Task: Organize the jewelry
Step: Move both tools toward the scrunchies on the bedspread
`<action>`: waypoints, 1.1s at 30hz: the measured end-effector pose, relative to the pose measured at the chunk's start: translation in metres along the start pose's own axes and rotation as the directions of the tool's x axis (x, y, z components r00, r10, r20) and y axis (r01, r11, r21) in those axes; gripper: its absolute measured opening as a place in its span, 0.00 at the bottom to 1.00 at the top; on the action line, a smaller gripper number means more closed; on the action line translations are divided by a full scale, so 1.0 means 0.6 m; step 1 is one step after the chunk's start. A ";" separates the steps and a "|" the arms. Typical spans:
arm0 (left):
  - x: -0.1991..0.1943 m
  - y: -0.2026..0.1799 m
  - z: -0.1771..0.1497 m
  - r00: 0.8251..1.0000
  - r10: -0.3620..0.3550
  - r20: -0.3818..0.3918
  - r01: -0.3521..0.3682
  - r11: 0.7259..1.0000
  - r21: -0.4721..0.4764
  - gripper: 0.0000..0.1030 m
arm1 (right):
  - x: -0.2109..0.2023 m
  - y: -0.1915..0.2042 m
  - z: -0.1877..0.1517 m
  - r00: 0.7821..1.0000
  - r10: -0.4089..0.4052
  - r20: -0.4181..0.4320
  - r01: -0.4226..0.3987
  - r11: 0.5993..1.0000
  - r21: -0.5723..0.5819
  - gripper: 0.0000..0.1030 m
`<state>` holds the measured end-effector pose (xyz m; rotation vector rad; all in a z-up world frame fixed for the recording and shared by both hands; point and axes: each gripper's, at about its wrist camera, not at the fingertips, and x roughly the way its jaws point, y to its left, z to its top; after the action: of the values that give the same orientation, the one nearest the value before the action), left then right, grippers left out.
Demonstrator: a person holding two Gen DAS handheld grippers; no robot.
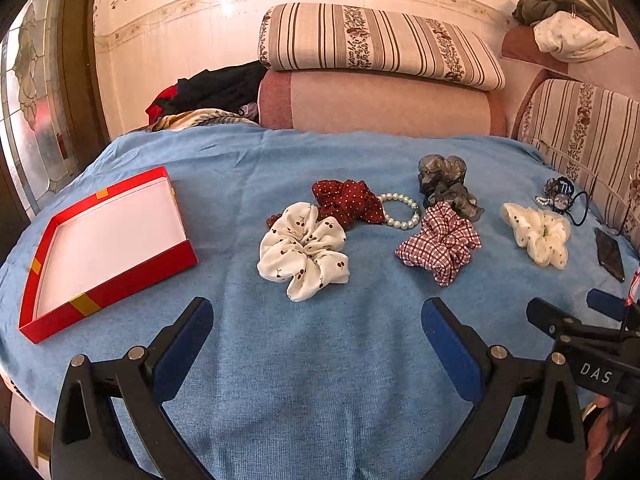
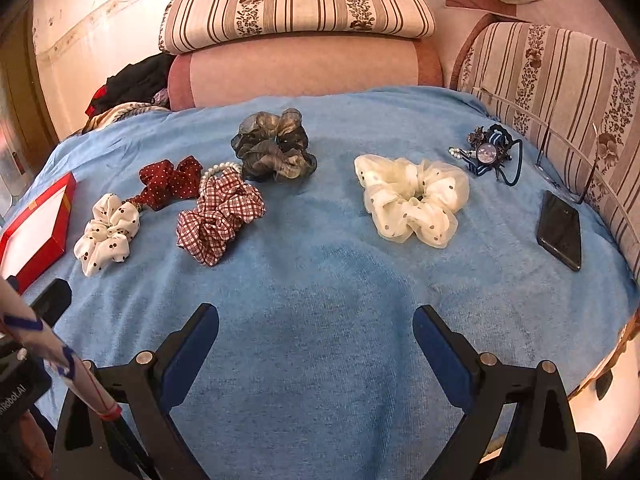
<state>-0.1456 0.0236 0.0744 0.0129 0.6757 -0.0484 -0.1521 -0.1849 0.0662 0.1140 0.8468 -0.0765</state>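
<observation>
1. Red box: the empty, white-lined tray that the pieces seem meant for. It lies near the left edge of the blue cloth, set at a slant; its long axis runs from the near left edge toward the far middle, open face up.
2. Pieces to sort: cherry-print scrunchie, red dotted scrunchie, pearl bracelet, checked scrunchie, grey scrunchie, cream dotted scrunchie and a beaded hair tie toward the far right corner.
3. Left gripper and right gripper: both hover above the near edge, jaws wide apart, holding nothing.
4. Risk, crowding: the bracelet touches the red dotted scrunchie and lies just beside the checked one, so a grasp there would probably drag a neighbour.
5. Risk, soft cloth: a low pinch may gather the cloth along with a scrunchie.
6. Risk, bystander: the phone lies near the right edge, where a careless sweep could knock it.
</observation>
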 end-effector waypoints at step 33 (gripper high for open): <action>0.061 0.040 0.017 0.996 -0.027 -0.087 0.024 0.999 -0.035 1.00 | 0.016 -0.019 0.017 0.997 0.076 -0.007 -0.075 0.997 0.032 0.87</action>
<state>-0.1096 0.0460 0.0595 -0.0259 0.7644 -0.0611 -0.1394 -0.1976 0.0646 0.1762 0.8484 -0.0187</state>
